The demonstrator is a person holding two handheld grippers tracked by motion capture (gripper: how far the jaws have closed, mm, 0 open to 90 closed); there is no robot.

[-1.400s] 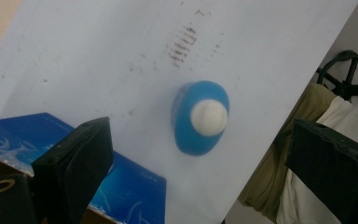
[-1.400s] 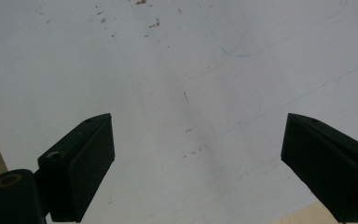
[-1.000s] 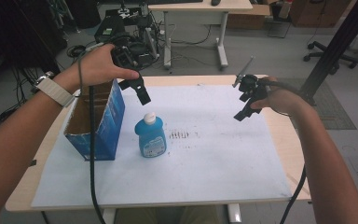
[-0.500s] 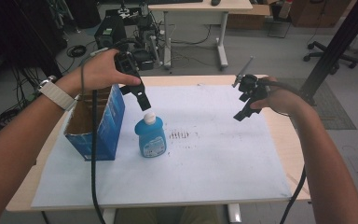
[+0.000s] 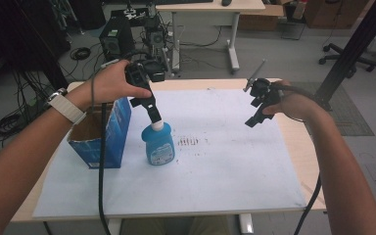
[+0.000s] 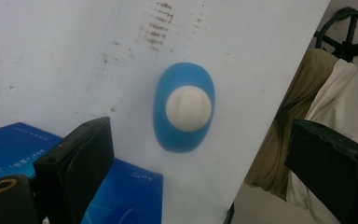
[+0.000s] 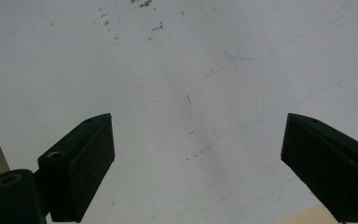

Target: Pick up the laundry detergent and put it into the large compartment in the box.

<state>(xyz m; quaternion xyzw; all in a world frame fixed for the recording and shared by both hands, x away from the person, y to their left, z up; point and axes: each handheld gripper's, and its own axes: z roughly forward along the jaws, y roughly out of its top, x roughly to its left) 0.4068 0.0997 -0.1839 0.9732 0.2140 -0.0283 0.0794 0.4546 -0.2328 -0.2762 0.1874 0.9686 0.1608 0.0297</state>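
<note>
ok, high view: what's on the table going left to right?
Blue cardboard box → blue bottle with white cap → brown smudge marks on the white sheet → right gripper, held above the sheet.

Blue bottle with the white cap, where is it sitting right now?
In the high view the blue bottle stands upright on the white sheet, left of centre, just right of the blue box, directly under the open left gripper.

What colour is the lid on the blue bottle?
The bottle has a white cap. It shows best in the left gripper view, seen from above.
</note>
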